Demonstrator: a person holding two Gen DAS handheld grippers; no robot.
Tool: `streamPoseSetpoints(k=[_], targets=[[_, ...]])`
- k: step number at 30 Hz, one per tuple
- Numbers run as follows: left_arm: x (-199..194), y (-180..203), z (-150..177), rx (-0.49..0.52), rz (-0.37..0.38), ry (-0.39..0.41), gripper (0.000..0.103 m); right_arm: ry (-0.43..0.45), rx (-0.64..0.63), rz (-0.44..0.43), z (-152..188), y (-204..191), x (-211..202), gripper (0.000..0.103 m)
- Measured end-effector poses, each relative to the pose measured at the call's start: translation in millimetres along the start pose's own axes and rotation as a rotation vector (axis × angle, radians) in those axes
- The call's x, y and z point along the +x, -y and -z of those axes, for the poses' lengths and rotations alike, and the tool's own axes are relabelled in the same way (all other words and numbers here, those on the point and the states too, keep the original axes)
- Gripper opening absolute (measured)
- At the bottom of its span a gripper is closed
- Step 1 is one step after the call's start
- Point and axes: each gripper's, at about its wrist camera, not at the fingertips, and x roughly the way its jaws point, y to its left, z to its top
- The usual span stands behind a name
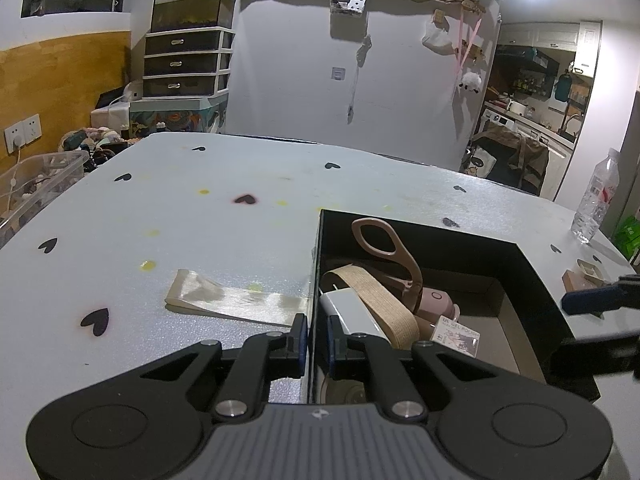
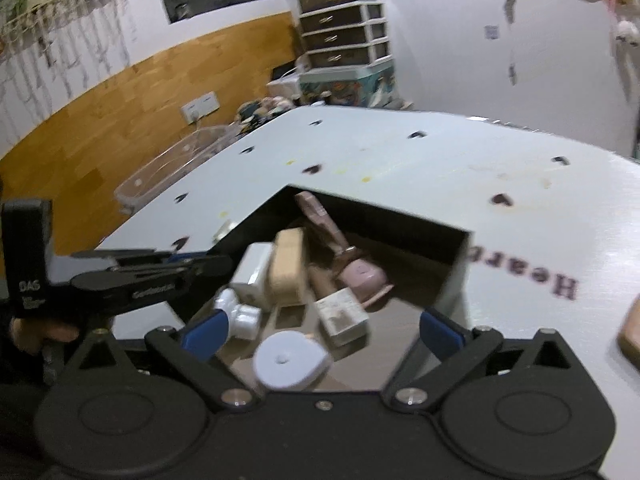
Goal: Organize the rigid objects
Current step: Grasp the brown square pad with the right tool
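Observation:
A black open box (image 1: pixel 520 258) sits on the pale heart-print table (image 1: pixel 200 216). It holds pink-handled scissors (image 1: pixel 384 248), a beige band roll (image 1: pixel 380 300), a white block (image 1: pixel 352 312), a pink item (image 1: pixel 436 300) and a small labelled carton (image 1: pixel 460 336). My left gripper (image 1: pixel 318 344) is shut on the box's left wall. In the right wrist view the box (image 2: pixel 452 240) lies below my right gripper (image 2: pixel 320 328), which is open and empty above a white round case (image 2: pixel 288 360) and a white piece (image 2: pixel 240 312). The left gripper (image 2: pixel 192 264) shows at the box's left wall.
A glossy cream strip (image 1: pixel 232 300) lies on the table left of the box. A water bottle (image 1: pixel 596 200) and a small tan box (image 1: pixel 582 274) stand at the right edge. A clear plastic bin (image 1: pixel 36 184) sits beyond the left edge. A tan object (image 2: pixel 630 332) lies at the right.

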Motion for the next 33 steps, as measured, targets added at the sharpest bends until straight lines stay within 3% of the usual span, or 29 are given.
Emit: streamPoseSetpoints(k=[9,18,24,29,33], targets=[[0.0,0.1,0.0,0.0,0.001,0.0,0.009,0.105,0.119,0.176,5.5,48.7,-30.6,0.103],[-0.1,0.1,0.0,-0.002,0.001,0.001,0.009,0.203,0.206,0.449,23.7,90.9,-46.2,0.103],[-0.3,-0.5,0.0,0.001,0.0,-0.001,0.009,0.19,0.353,0.57,34.6,133.9,-38.9,0.103],[-0.2,-0.2,-0.1,0.0,0.0,0.0,0.009,0.164,0.391,0.66,39.7,164.1,-22.4,0.103],[-0.2,-0.1,-0.2,0.0,0.0,0.0,0.009,0.11,0.433,0.632,37.2,184.6,-9.4,0.103]])
